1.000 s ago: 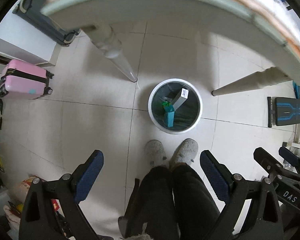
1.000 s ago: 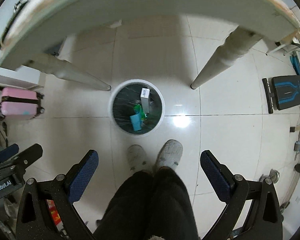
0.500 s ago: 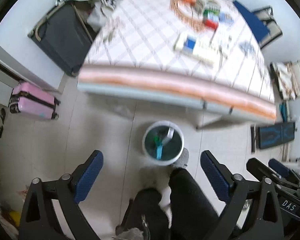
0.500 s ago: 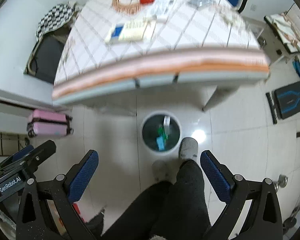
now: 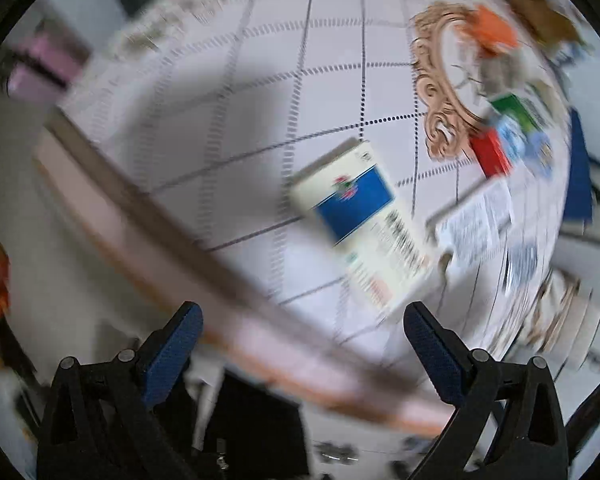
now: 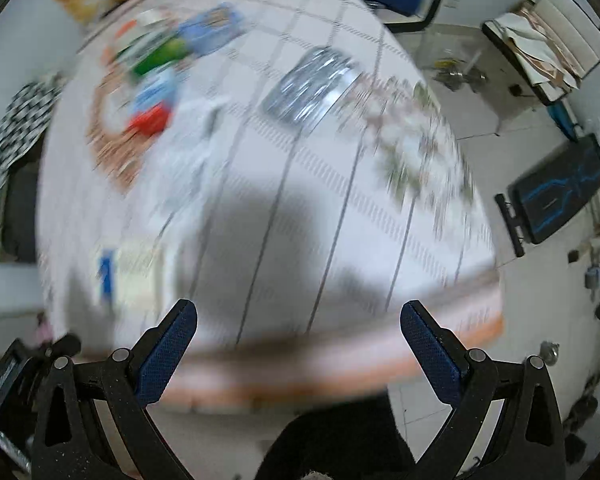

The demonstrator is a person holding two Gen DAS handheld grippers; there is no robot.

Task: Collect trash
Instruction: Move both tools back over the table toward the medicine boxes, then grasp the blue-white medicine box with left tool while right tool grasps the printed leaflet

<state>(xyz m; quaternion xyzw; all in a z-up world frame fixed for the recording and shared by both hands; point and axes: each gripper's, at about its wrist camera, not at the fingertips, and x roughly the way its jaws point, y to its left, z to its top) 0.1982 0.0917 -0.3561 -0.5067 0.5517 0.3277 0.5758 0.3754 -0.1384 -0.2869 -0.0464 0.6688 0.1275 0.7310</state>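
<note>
Both views are blurred by motion. A white and blue carton [image 5: 360, 224] lies flat on the checked tablecloth [image 5: 260, 92], just ahead of my open, empty left gripper [image 5: 300, 344]. It also shows in the right wrist view [image 6: 128, 276], left of my open, empty right gripper [image 6: 298, 340]. A paper leaflet [image 5: 480, 216] lies right of the carton. A silvery foil pack [image 6: 312, 84] lies far ahead of the right gripper. Small red, green and blue boxes [image 5: 508, 136] sit by a round wooden tray [image 5: 436, 92].
The table's orange and grey front edge [image 5: 260, 336] runs under both grippers. A patterned item [image 6: 416, 148] lies on the right part of the table. A black exercise bench [image 6: 556, 188] and a folding chair [image 6: 540, 36] stand on the floor to the right.
Both grippers have swung up from the floor and trash bin to the table top, which now fills both views. The bin is out of sight. Both stay open.
</note>
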